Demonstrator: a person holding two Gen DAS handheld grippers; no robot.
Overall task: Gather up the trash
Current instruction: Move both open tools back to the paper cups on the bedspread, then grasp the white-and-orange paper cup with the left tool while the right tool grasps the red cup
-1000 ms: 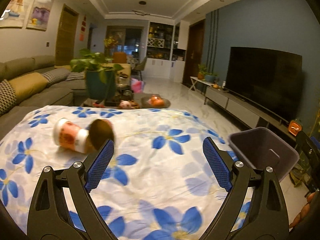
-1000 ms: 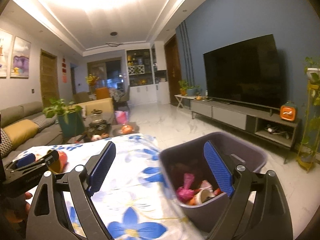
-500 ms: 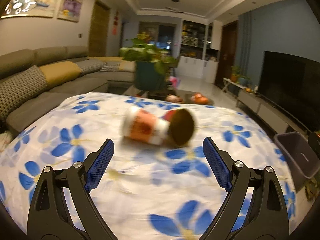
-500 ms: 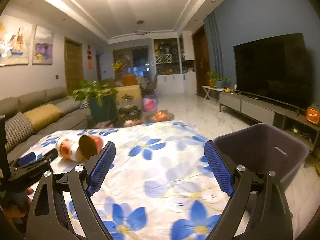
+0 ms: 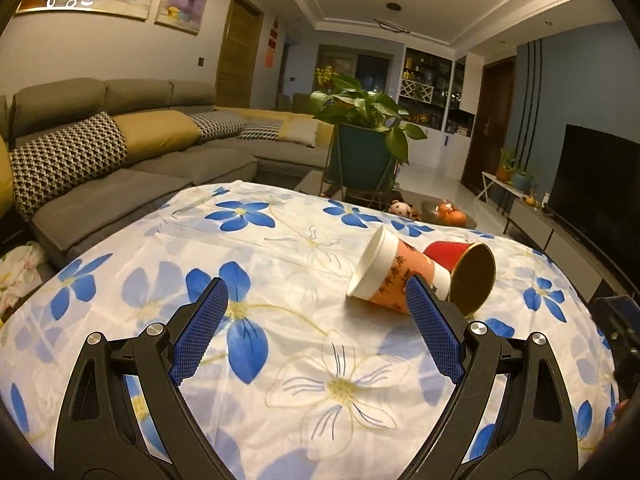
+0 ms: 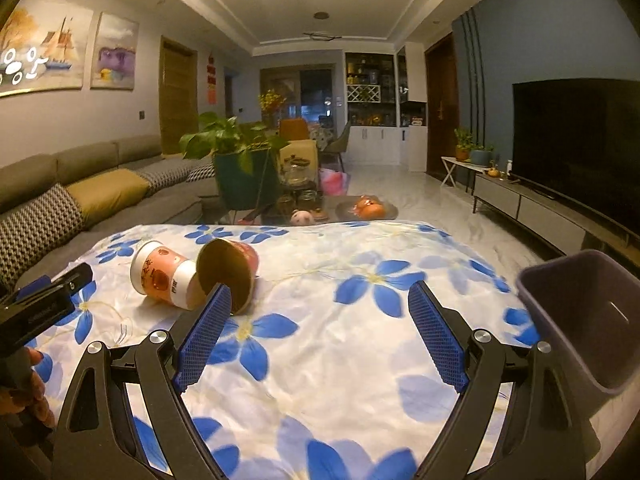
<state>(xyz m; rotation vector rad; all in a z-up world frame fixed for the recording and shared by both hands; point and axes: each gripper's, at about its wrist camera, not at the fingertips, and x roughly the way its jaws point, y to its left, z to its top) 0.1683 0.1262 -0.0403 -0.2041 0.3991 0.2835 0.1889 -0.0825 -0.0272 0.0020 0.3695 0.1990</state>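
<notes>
Two tipped cups lie touching on a flowered tablecloth (image 5: 328, 392): a white-and-orange paper cup (image 5: 394, 276) and a red cup (image 5: 466, 268) just right of it. The left gripper (image 5: 318, 330) and right gripper (image 6: 320, 330) hover released and empty. A purple bin (image 6: 584, 320) stands at the table's right edge.

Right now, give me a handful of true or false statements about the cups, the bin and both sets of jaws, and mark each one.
1. Two cups lie tipped over on the floral cloth. True: the white and orange cup and the red cup are both on their sides.
2. The two cups lie far apart. False: they lie right beside each other, apparently touching.
3. The right gripper holds a cup. False: its jaws are open and empty.
4. The left gripper has open jaws with nothing between them. True.
5. The dark bin stands in the middle of the cloth. False: it is at the cloth's right edge.
</notes>
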